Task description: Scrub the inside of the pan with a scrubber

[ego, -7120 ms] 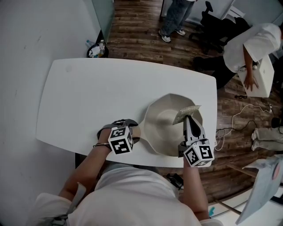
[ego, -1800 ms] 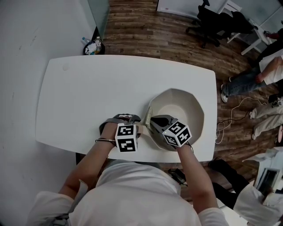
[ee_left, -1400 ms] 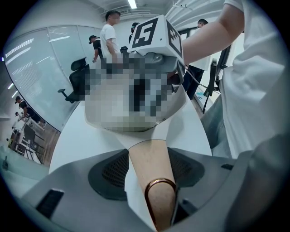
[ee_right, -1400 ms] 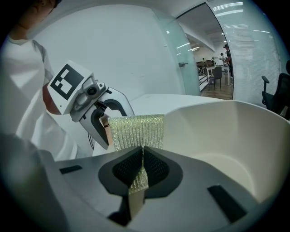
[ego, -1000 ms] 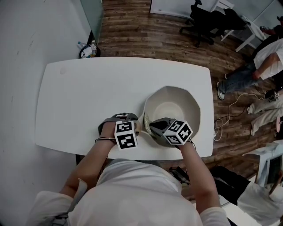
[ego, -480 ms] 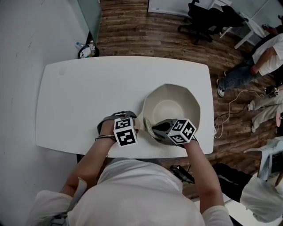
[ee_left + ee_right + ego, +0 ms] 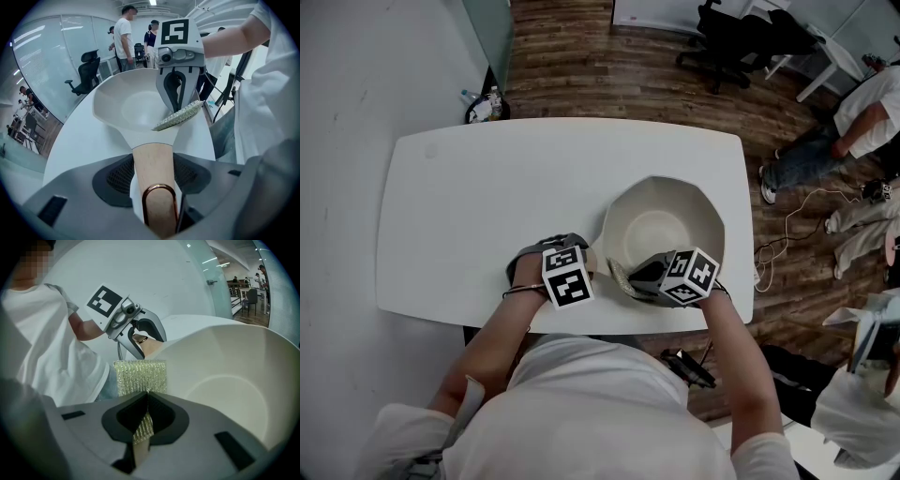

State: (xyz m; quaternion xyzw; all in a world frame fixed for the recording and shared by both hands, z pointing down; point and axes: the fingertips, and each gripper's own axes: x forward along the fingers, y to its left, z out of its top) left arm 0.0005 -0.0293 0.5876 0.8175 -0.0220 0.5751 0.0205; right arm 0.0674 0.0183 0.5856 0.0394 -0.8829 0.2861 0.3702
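On the desk, near the front edge and toward the right corner: a pale, faceted pan, handle pointing left along that edge.

Left gripper: pressed onto the wooden handle from both sides, pinching it just ahead of the copper hanging loop. Steadies the pan flat on the desk.

Right gripper: closed on a thin green mesh scrubber, pinching its lower end so that most of the sheet stands free beyond the jaw tips. Reaches in over the pan's near rim, on the side next to the handle. Holds the scrubber at the inner wall there; touching or just clear of it, cannot tell.

Judging by position: scrubbing under way, at the handle-side wall. No suds, water or dirt visible inside, so no telling which parts are already done. Bottom and far wall bare and evenly pale.

Probably left to do: more strokes round the rest of the wall and across the bottom, with a firm left grip against sliding toward the desk's edge.
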